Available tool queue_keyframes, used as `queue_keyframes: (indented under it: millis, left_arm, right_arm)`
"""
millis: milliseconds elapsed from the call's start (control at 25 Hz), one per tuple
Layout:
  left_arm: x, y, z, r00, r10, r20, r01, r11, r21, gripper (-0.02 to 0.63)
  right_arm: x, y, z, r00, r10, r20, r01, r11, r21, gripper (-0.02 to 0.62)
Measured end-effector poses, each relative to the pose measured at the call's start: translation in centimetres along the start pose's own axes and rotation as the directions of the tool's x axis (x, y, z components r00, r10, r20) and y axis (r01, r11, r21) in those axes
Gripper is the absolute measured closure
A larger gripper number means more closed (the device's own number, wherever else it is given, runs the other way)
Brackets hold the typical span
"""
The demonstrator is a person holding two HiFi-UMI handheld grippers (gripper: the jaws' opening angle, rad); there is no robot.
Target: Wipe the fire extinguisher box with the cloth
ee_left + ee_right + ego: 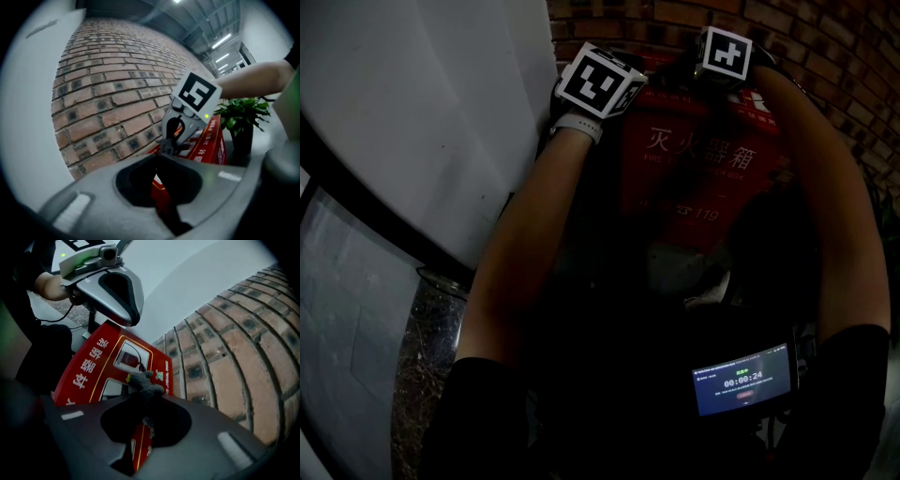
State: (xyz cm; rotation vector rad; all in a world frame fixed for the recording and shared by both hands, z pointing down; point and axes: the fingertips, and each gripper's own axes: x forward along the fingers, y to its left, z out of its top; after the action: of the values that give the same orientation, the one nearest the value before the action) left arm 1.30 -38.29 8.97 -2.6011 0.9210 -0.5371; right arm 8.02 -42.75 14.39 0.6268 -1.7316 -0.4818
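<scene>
The red fire extinguisher box stands against a brick wall, with white characters on its front. Both grippers reach over its top; in the head view only their marker cubes show, the left one and the right one. My right gripper is shut on a grey cloth, whose tuft rests on the box's top panel near the back edge. My left gripper hovers at the box's left end with its jaws shut and nothing between them. From there I see the right gripper over the box.
The brick wall runs right behind the box. A white curved wall rises at the left. A potted green plant stands beyond the box's right end. A lit screen with a timer hangs at my chest.
</scene>
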Motion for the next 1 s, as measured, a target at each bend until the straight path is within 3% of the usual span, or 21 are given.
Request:
queue_keyframes:
  millis: [200, 520, 1000]
  left_arm:
    - [1.2, -2.4, 1.7, 1.000, -0.030, -0.006, 0.031, 0.999, 0.020, 0.603]
    - [3.6, -7.0, 4.8, 0.998, -0.067, -0.003, 0.067, 0.996, 0.063, 0.603]
    - [6.6, -13.4, 8.7, 0.991, -0.131, -0.009, 0.131, 0.986, 0.106, 0.603]
  right_arm:
    - [-2.0, 0.9, -4.8, 0.999, 0.017, -0.049, -0.014, 0.998, 0.054, 0.560]
    - [-5.3, 1.6, -12.7, 0.994, -0.023, -0.105, 0.036, 0.992, 0.124, 0.560]
    - [-9.3, 3.7, -20.2, 0.983, -0.035, -0.178, 0.068, 0.980, 0.187, 0.560]
